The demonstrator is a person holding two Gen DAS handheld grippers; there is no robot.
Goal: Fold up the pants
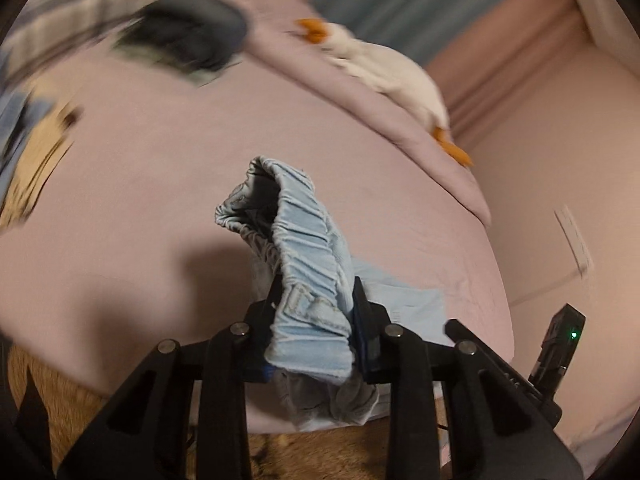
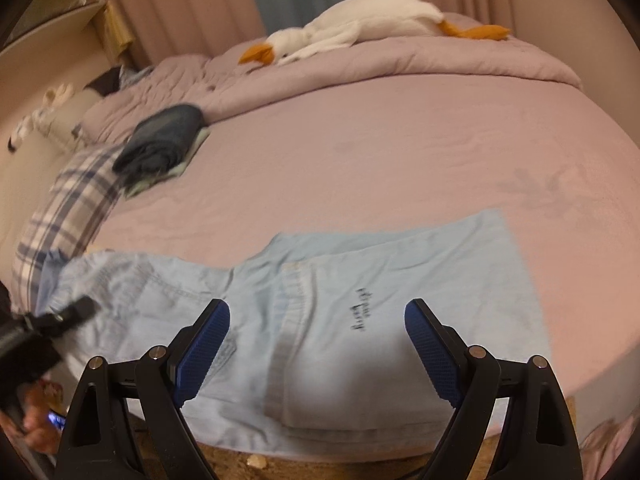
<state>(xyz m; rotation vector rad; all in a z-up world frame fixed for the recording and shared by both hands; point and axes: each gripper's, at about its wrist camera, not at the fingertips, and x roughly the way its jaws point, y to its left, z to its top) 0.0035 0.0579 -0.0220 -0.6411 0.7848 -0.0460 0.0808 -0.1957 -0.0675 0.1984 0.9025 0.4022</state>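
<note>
Left gripper (image 1: pixel 316 300), jaws pinched on the gathered waistband of the pants (image 1: pixel 304 248); right gripper (image 2: pixel 316 340), jaws wide and empty above the legs; light, limp denim, best gripped at waistband or hems.

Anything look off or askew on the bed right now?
Nothing damaged or spilled. The light blue pants lie slightly askew at the bed's near edge, their waistband bunched and pulled up in the left gripper. The right gripper hovers open above them.

Lying open across the bed's (image 2: pixel 360 140) middle, with dark folded clothes (image 2: pixel 160 140) and plush goose (image 2: pixel 360 24) crowding the far edge.
</note>
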